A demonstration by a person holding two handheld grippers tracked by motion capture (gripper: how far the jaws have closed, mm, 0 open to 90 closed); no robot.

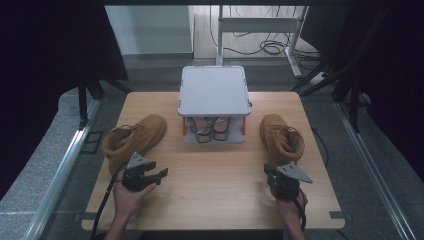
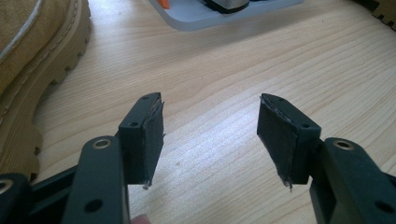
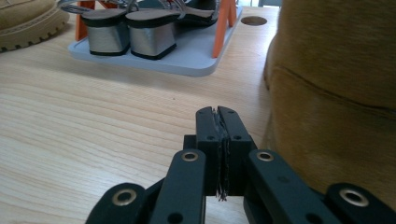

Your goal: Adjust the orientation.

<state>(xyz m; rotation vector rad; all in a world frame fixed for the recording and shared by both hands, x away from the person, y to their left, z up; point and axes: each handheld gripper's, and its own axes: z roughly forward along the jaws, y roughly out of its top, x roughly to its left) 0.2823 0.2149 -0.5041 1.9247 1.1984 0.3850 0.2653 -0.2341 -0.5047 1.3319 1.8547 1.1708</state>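
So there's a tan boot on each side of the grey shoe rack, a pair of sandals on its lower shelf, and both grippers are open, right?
Not quite: only the left gripper is open. In the right gripper view, the right gripper has its fingers pressed shut on nothing. The boots flank the rack, with sandals on its lower shelf.

Left gripper (image 1: 161, 174) and right gripper (image 1: 269, 171): black two-jaw bodies with brass-ringed screw holes, frayed black pads, grey three-cornered top plates, black trailing cables.

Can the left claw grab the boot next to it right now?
Probably yes. The left claw is open with nothing in it, and the left boot sits close beside it on the table with nothing between them.
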